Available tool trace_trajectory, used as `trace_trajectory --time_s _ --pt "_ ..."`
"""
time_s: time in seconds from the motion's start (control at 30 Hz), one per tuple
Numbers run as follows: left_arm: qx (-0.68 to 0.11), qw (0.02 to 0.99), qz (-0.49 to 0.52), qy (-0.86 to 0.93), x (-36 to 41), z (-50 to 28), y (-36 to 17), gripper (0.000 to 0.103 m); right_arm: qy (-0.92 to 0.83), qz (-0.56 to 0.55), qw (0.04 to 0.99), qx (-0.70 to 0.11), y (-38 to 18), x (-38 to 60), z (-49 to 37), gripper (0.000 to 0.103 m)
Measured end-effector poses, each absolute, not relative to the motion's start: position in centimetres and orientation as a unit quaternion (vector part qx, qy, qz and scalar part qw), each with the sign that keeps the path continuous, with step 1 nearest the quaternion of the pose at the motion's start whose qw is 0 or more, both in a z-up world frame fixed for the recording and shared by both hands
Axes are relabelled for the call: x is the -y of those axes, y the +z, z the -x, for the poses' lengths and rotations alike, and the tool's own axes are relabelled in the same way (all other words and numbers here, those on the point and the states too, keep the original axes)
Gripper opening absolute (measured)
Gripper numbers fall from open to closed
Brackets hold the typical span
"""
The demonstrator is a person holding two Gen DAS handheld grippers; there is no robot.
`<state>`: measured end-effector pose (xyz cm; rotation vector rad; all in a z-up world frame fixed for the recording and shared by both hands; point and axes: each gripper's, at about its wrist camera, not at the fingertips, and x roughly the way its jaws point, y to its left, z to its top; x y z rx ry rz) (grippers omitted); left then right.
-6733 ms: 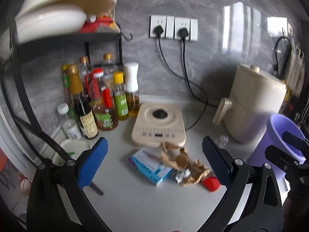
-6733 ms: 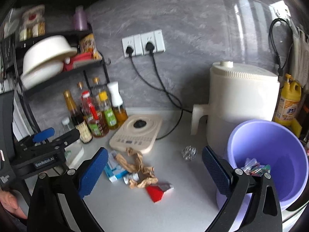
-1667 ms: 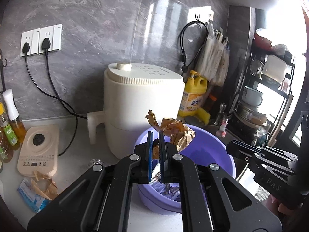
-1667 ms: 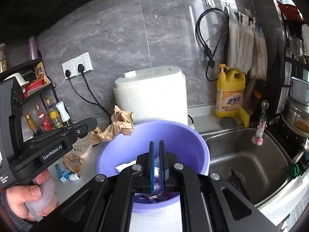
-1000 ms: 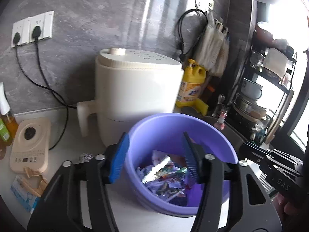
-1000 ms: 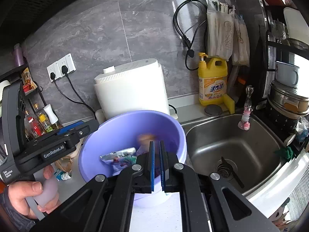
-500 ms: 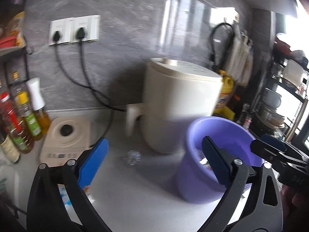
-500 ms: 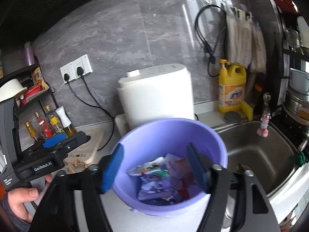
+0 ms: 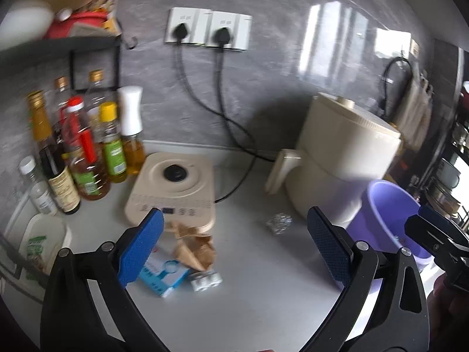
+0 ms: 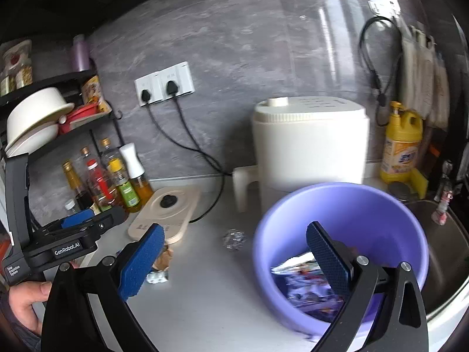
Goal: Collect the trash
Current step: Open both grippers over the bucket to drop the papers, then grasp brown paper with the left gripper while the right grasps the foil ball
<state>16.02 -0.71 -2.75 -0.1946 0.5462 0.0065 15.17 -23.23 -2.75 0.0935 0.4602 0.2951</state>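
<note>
In the purple basin point(image 10: 390, 205) — crumpled wrappers point(image 10: 304, 284), piled low.

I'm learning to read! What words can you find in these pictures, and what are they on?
"GenRobot.AI": side of the left tool.
Bottle labels, yellow jug, blue box: print too blurred to read.

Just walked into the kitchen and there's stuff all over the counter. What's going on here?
A person with a gripper in each hand is clearing trash into the purple basin, which already holds wrappers. Both the left gripper and the right gripper are open and empty, the right's jaws having just opened. Crumpled brown paper, a blue box, a small blister pack and a foil ball lie on the counter.
</note>
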Motion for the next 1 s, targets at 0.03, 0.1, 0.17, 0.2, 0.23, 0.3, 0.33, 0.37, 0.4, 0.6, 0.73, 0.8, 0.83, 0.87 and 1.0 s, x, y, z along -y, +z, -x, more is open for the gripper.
trace_trajectory --time_s 0.03,0.1,0.17,0.2,0.23,0.3,0.33,0.37,0.4,0.6,0.73,0.8,0.83,0.87,1.0 --pt "-0.27 0.958 0.098 0.007 0.2 -15.8 -2.9 0.097 0.151 -0.044 0.961 -0.228 -2.8 22.6 -15.2 0.095" --pt "-0.266 0.959 0.099 0.017 -0.8 -15.4 -3.2 0.097 0.157 -0.041 0.959 -0.23 -3.1 21.8 -15.3 0.095" --pt "-0.262 0.96 0.101 0.027 -1.7 -15.1 -3.4 0.097 0.162 -0.037 0.958 -0.234 -3.3 20.8 -15.5 0.095" --pt "-0.264 0.958 0.105 0.029 -2.3 -15.1 -3.6 0.097 0.166 -0.037 0.956 -0.238 -3.4 20.4 -15.6 0.092" --pt "-0.266 0.957 0.108 0.032 -2.7 -15.1 -3.8 0.097 0.173 -0.036 0.954 -0.241 -3.5 19.9 -15.8 0.09" --pt "-0.27 0.956 0.111 0.037 -3.4 -15.2 -4.2 0.096 0.182 -0.032 0.951 -0.247 -3.8 19.0 -16.1 0.086" --pt "-0.275 0.954 0.113 0.039 -3.8 -15.4 -4.5 0.093 0.188 -0.029 0.949 -0.25 -4.0 18.4 -16.3 0.083" --pt "-0.278 0.953 0.114 0.039 -4.1 -15.5 -4.7 0.092 0.192 -0.028 0.948 -0.253 -4.1 18.0 -16.5 0.081" --pt "-0.284 0.951 0.116 0.039 -4.3 -15.7 -5.1 0.088 0.197 -0.026 0.946 -0.257 -4.2 17.5 -16.7 0.078" --pt "-0.319 0.939 0.121 0.041 -5.1 -17.5 -7.3 0.07 0.215 -0.015 0.935 -0.281 -5.5 15.1 -18.1 0.066" --pt "-0.336 0.932 0.129 0.039 -5.3 -18.8 -9.0 0.064 0.221 -0.006 0.93 -0.292 -6.3 13.8 -18.9 0.065" --pt "-0.344 0.929 0.132 0.036 -5.3 -19.4 -9.8 0.064 0.223 -0.002 0.928 -0.299 -6.7 13.2 -19.4 0.065" --pt "-0.351 0.926 0.133 0.033 -5.3 -19.8 -10.3 0.062 0.224 0.001 0.926 -0.304 -7.1 12.9 -19.8 0.064" --pt "-0.357 0.924 0.135 0.032 -5.2 -20.2 -10.8 0.06 0.224 0.002 0.925 -0.306 -7.3 12.7 -20.0 0.064" --pt "-0.384 0.912 0.139 0.032 -5.0 -21.5 -12.9 0.048 0.221 0.011 0.921 -0.32 -8.5 11.8 -21.5 0.064"
